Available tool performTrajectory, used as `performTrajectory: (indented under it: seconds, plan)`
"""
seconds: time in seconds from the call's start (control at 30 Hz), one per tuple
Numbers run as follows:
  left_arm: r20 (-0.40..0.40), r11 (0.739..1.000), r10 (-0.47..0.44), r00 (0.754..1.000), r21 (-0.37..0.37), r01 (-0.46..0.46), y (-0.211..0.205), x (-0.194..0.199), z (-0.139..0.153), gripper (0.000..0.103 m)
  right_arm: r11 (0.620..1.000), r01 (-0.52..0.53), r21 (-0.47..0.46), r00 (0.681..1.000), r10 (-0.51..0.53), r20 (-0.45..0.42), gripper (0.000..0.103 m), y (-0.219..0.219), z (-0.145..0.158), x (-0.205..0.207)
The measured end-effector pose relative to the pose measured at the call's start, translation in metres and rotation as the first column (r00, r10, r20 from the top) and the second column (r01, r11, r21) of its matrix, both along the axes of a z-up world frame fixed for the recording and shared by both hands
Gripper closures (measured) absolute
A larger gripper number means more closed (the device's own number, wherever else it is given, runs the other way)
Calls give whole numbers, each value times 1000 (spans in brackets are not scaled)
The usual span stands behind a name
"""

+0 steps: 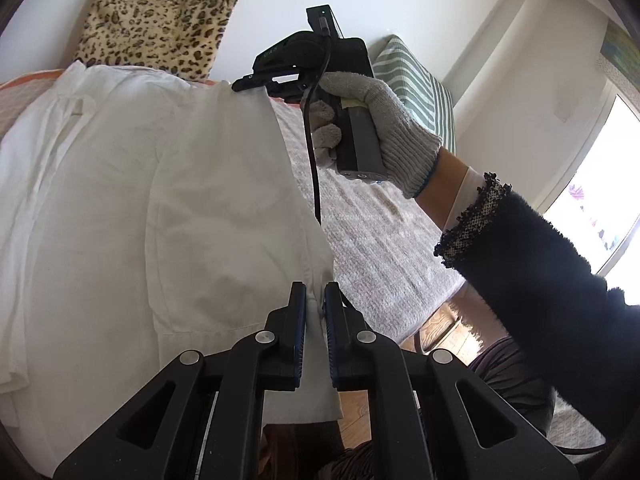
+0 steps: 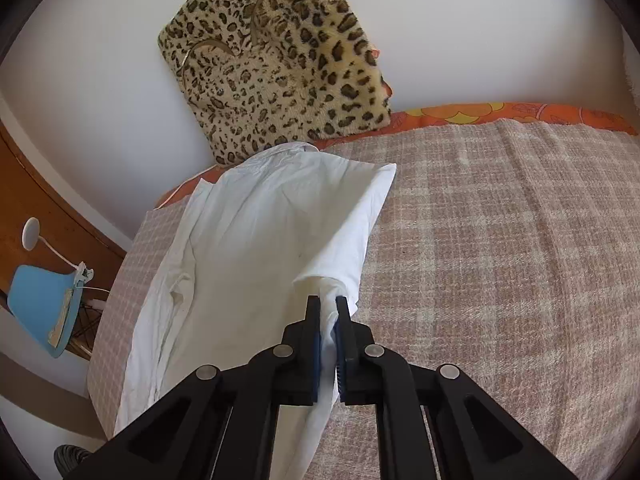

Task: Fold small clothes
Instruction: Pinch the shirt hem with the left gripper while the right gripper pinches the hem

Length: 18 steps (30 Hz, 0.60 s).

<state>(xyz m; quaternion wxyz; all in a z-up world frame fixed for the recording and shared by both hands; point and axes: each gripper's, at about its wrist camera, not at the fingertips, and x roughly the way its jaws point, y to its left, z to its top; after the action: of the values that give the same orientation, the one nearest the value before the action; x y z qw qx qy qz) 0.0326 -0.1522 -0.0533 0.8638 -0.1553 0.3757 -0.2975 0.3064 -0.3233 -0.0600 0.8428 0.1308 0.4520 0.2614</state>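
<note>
From the left wrist, the left gripper [image 1: 316, 292] is clamped on the near edge of the white garment [image 1: 160, 184], which lies spread over the checked blanket [image 1: 380, 240]. Farther along, a gloved hand [image 1: 384, 120] holds the right gripper [image 1: 250, 80] at the same edge; its bite is probably cloth, though small here.

From the right wrist, the right gripper [image 2: 328, 304] pinches a bunched fold of the garment [image 2: 260, 232] below the leopard cushion [image 2: 280, 64]. Uneven lifting could skew the fold, or the thin pinch may slip.

Both wrist views look steeply down, close over the bed [image 2: 500, 240], sharing white garment [image 1: 160, 200] and leopard cushion [image 2: 280, 60].
</note>
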Motion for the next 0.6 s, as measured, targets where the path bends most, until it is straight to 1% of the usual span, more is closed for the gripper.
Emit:
performTrajectory:
  seconds: [0.07,0.1,0.27,0.33,0.47,0.6]
  plan:
    - [-3,999,18,1000,-46,-19,9,-2,0,95,1000,-11,-9,1000,11,10,100,15,6,-1]
    - [-7,998,29,1000,-57,-30,13,-4,0,95,1000,-19,-23,1000,20,13,100,23,7,-2]
    - [-28,992,73,997,-105,-75,30,-11,-7,95,985,-86,-148,996,89,15,100,72,9,-3]
    - [-35,988,90,995,-121,-93,37,-13,-9,95,978,-109,-178,994,113,10,100,88,7,-3]
    - [-51,978,130,990,-159,-137,54,-14,-11,95,966,-140,-216,990,141,-11,100,114,2,0]
    - [-83,960,177,981,-204,-191,74,-17,-16,95,950,-171,-262,985,172,-19,101,141,0,1]
